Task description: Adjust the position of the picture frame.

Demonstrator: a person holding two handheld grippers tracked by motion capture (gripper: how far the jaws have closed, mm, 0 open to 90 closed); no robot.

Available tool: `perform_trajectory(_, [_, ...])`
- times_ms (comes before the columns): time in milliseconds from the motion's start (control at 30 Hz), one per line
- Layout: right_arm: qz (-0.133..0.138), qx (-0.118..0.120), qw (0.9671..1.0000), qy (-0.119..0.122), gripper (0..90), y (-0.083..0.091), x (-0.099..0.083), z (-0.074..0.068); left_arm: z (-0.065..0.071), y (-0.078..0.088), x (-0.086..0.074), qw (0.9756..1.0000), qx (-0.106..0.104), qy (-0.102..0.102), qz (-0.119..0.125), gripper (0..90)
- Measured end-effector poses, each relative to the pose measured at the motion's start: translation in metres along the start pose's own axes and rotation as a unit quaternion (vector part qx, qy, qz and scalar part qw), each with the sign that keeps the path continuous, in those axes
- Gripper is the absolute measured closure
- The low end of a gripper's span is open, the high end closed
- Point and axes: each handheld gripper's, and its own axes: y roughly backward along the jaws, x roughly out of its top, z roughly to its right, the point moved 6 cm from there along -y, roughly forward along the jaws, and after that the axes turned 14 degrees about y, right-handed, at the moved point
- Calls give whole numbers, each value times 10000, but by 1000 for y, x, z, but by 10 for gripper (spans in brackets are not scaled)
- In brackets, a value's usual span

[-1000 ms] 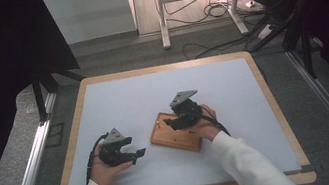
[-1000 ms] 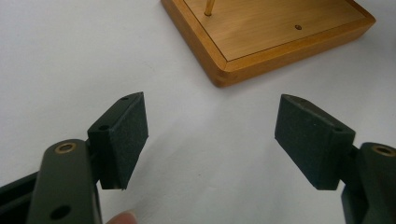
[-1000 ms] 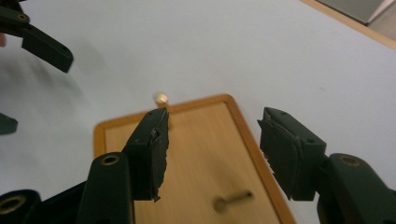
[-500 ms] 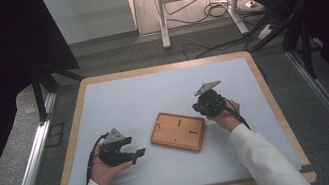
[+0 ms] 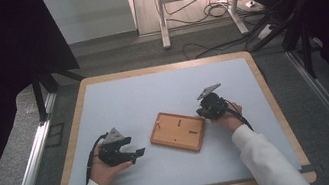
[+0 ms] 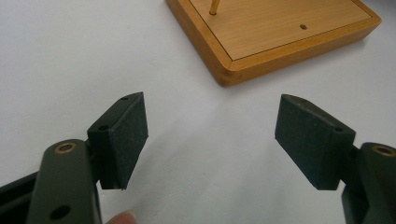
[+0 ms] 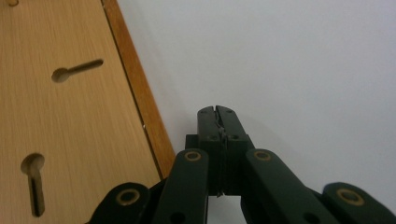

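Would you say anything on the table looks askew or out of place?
The wooden board lies back side up, keyhole slots showing, and skewed to the mat's edges. Otherwise nothing stands out; no damage is visible.

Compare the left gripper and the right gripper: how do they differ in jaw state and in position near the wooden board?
The left gripper has its jaws wide open; the right gripper has them shut with nothing between. The left gripper lies off the wooden board's near-left corner, the right gripper beside its right edge. Both are hand-held, black and apart from the board.
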Motion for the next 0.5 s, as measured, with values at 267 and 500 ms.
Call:
perform_trajectory(267, [45, 126, 9999, 55, 900, 2, -6, -4, 0, 0, 0, 10000, 6, -4, -8, 253])
perform_trajectory(500, [62, 132, 9999, 94, 900, 3, -6, -5, 1, -1, 0, 10000, 12, -19, -15, 253])
